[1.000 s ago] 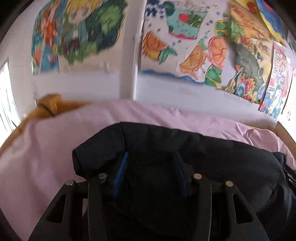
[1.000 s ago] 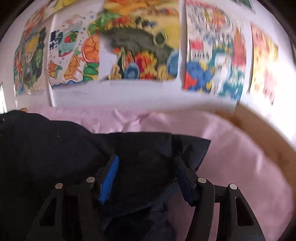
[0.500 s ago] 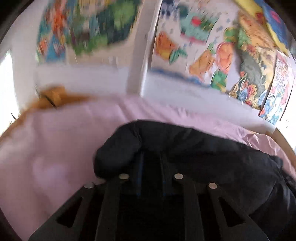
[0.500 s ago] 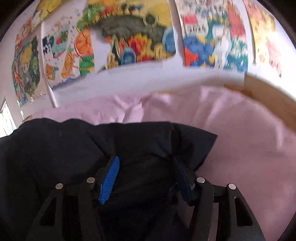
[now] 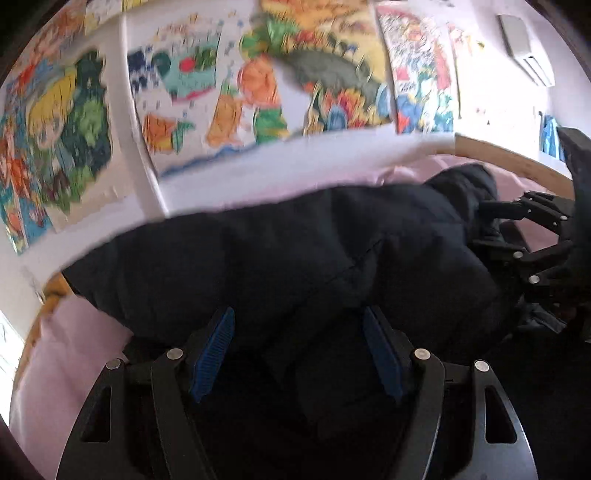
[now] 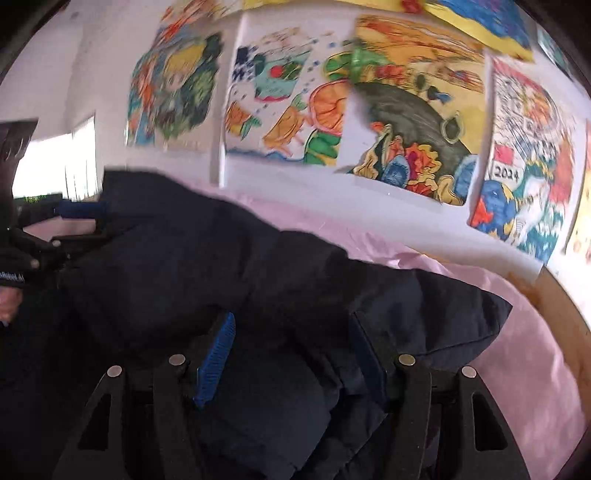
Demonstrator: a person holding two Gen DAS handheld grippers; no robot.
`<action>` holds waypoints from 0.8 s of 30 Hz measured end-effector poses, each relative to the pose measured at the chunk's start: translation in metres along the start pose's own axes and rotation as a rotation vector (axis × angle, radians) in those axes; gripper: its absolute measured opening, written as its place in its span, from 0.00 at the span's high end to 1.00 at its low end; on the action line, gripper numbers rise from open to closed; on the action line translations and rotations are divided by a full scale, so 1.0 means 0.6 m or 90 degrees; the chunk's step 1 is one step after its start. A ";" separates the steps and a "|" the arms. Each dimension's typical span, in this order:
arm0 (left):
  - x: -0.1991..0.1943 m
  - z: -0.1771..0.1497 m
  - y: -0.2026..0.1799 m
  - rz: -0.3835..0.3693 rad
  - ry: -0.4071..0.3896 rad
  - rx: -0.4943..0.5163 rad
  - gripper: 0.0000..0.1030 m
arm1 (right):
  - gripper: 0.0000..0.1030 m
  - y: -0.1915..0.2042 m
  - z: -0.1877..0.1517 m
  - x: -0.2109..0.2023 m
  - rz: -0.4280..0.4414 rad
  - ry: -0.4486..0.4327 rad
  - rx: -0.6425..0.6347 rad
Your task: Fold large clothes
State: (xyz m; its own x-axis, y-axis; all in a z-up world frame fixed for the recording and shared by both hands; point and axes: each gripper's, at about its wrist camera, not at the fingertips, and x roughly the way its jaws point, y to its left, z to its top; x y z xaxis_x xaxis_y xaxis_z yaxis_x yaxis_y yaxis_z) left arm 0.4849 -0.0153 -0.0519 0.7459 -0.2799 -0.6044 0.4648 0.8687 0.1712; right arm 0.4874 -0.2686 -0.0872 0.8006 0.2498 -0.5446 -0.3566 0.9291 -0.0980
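A large, thick, dark navy garment (image 5: 295, 251) lies bunched on a pink bedsheet (image 5: 70, 343). My left gripper (image 5: 299, 350) stands open, its blue pads wide apart with dark fabric lying between them. My right gripper (image 6: 291, 358) is also open, its blue pads on either side of a fold of the same garment (image 6: 207, 273). The right gripper shows at the right edge of the left wrist view (image 5: 532, 236). The left gripper shows at the left edge of the right wrist view (image 6: 55, 225).
The white wall (image 6: 184, 22) behind the bed carries several colourful drawings (image 6: 406, 122). A wooden bed frame (image 6: 565, 314) runs along the right side. An orange-brown cushion (image 5: 55, 291) lies at the far left, next to a bright window (image 6: 55, 162).
The left gripper shut around the garment half a second ago and now stands open again. Both views have swung, and the garment has been lifted and shifted across the bed.
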 end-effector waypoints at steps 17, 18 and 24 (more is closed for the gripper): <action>0.090 -0.006 0.058 -0.051 0.065 -0.093 0.26 | 0.33 0.000 -0.037 0.086 -0.007 0.027 -0.004; 0.091 -0.006 0.057 -0.050 0.066 -0.092 0.25 | 0.33 -0.001 -0.039 0.089 -0.006 0.028 -0.003; 0.085 -0.008 0.051 -0.047 0.064 -0.089 0.25 | 0.33 -0.004 -0.044 0.095 0.001 0.035 0.001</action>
State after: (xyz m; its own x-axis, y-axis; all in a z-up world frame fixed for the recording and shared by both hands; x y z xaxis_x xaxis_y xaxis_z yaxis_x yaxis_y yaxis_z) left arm 0.5348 -0.0011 -0.0809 0.6582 -0.3084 -0.6868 0.4403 0.8976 0.0189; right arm 0.5212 -0.2637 -0.1403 0.7723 0.2355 -0.5899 -0.3564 0.9295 -0.0954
